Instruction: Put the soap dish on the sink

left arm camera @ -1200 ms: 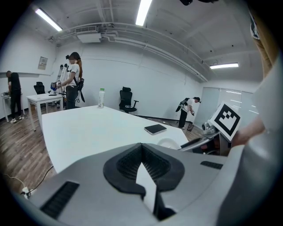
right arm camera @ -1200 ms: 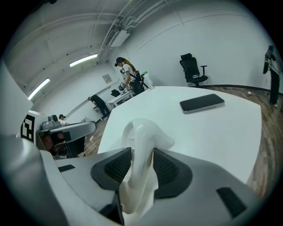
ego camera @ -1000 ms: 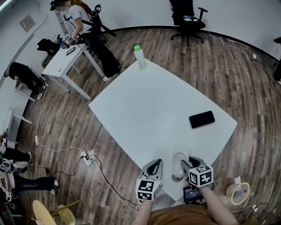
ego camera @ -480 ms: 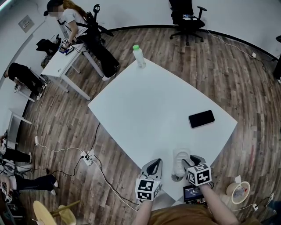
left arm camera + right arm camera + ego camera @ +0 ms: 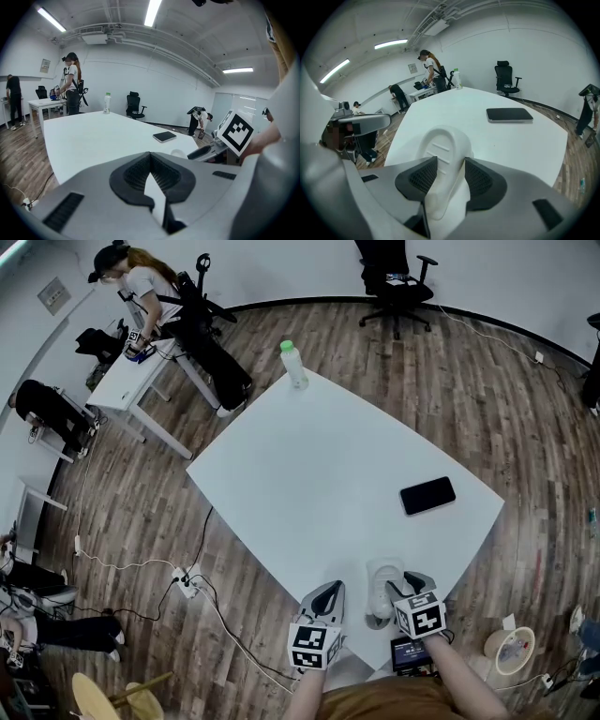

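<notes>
Seemingly empty white soap dish [image 5: 443, 140] on table [image 5: 281, 474], right hand-held gripper [image 5: 451, 161] jaws opening around it, left hand-held gripper [image 5: 150, 154] closed.

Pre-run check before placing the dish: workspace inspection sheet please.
Surface: white table, wood floor under it.
Job's things: soap dish by the table's near edge, between the pads of the right gripper; sink: nothing seen.
Clutter: phone; green-capped bottle at the far corner.
Grippers: left gripper shut, empty; right gripper jaws opening round the dish.
Cables: power strip and leads on the floor left of the table.
Surroundings: person at a side desk; office chair.
</notes>
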{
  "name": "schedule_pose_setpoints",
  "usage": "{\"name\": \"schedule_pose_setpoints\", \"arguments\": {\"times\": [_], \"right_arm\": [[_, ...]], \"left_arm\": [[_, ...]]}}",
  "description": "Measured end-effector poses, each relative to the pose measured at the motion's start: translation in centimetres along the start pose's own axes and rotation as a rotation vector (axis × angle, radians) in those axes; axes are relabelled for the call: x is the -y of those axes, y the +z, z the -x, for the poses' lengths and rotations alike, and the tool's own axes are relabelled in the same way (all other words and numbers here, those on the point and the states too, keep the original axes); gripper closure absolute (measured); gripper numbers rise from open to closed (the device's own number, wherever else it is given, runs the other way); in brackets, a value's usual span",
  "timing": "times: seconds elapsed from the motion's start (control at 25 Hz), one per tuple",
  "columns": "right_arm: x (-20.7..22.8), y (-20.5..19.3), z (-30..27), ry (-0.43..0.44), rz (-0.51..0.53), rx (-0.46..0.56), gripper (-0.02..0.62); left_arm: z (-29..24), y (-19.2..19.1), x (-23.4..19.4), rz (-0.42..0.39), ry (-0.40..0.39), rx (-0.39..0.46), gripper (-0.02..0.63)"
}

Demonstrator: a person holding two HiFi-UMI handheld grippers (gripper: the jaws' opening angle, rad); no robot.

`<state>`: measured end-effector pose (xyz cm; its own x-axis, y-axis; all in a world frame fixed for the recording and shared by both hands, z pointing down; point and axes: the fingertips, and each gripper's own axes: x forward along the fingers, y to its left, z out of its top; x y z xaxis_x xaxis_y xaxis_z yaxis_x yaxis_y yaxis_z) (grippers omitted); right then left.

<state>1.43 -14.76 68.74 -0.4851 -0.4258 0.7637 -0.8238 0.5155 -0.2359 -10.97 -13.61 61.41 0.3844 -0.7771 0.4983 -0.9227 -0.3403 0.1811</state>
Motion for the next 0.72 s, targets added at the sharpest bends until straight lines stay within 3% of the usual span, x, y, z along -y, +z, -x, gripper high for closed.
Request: {"name": "schedule_pose_setpoints", "arguments": {"times": [0.72], "right_arm": [[0.8, 1.0, 2.4, -0.048, -0.025, 0.102, 0.444]], "left_arm": [[0.5, 0.7, 0.1, -0.008, 0.001, 0.024, 0.600]]}}
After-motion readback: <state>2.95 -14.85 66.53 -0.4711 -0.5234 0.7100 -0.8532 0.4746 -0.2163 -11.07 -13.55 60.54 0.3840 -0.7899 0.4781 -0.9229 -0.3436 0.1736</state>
